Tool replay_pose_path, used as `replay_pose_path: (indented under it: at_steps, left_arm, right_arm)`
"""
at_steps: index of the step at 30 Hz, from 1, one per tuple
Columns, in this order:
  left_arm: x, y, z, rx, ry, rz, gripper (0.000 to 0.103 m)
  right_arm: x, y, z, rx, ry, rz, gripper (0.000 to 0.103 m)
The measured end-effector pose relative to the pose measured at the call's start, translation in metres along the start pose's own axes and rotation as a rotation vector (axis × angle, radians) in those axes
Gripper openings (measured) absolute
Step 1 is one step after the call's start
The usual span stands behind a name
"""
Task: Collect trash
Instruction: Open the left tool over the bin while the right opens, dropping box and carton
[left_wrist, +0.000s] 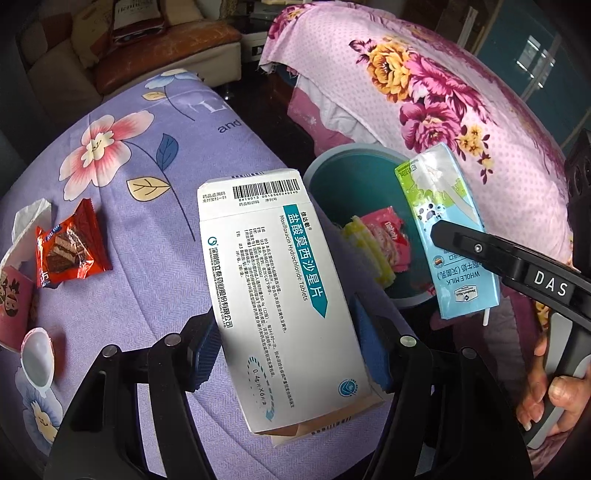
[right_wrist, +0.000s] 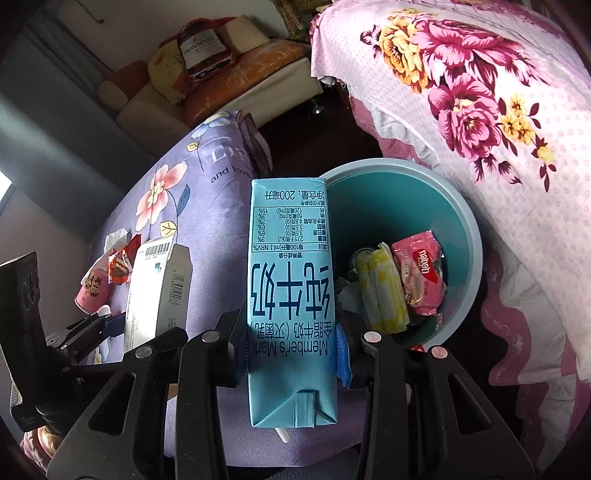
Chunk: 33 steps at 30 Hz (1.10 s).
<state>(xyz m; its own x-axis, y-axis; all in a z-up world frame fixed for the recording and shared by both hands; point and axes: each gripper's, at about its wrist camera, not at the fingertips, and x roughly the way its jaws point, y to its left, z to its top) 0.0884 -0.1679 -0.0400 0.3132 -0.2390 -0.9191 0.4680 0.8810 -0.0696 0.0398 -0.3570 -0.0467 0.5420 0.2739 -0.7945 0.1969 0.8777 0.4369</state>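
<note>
Both tongs are loaded, so we begin with the left tongs (left_wrist: 284, 354): their jaws stand fairly wide, clamped on the long sides of a white medicine box (left_wrist: 284, 295), which we hold above the purple flowered bedspread (left_wrist: 129, 295) just left of the bin (left_wrist: 332, 173). Further left on that bedspread lie the leftovers: a torn pink paper cup (left_wrist: 14, 295), a white spoon-like lid (left_wrist: 37, 354) and an orange wafer wrapper (left_wrist: 68, 247), all close together and untouched.

Moving right, the teal bin stands on the floor between the purple bedspread and a pink flowered quilt (left_wrist: 461, 92). It already holds a yellow packet (right_wrist: 384, 288) and a pink snack wrapper (right_wrist: 421, 273).

Right again, the right tongs (right_wrist: 291, 354) are closed about a third of the way on a blue milk carton (right_wrist: 291, 295), gripped near its lower end, with a white straw poking out below. From the left wrist view the carton hangs over the bin's near right rim; a hand (left_wrist: 546, 391) holds the handle.

We judge that we are in the carry-and-drop step: two pieces of trash are in hand and near the bin, neither released. Next we need each item squarely above the opening before we let the jaws part; the carton looks closer, the box needs a further shift right. Then we go back for the cup, lid and wrapper.
</note>
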Motion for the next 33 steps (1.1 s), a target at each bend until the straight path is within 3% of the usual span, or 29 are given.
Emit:
replay_pose_path:
  at_steps: [19,28,33]
  left_arm:
    - [0.034,-0.06,0.045,0.136,0.032,-0.02,0.067]
    - [0.055,-0.06,0.062,0.11,0.059,-0.034,0.069]
    - [0.059,-0.054,0.065,0.083,0.058,-0.035,0.078]
  right_arm:
    - [-0.015,-0.064,0.01,0.108,-0.038,-0.08,0.034]
    - [-0.012,-0.072,0.017,0.12,-0.028,-0.109,0.034]
    - [-0.008,-0.071,0.018,0.123,-0.015,-0.117,0.034]
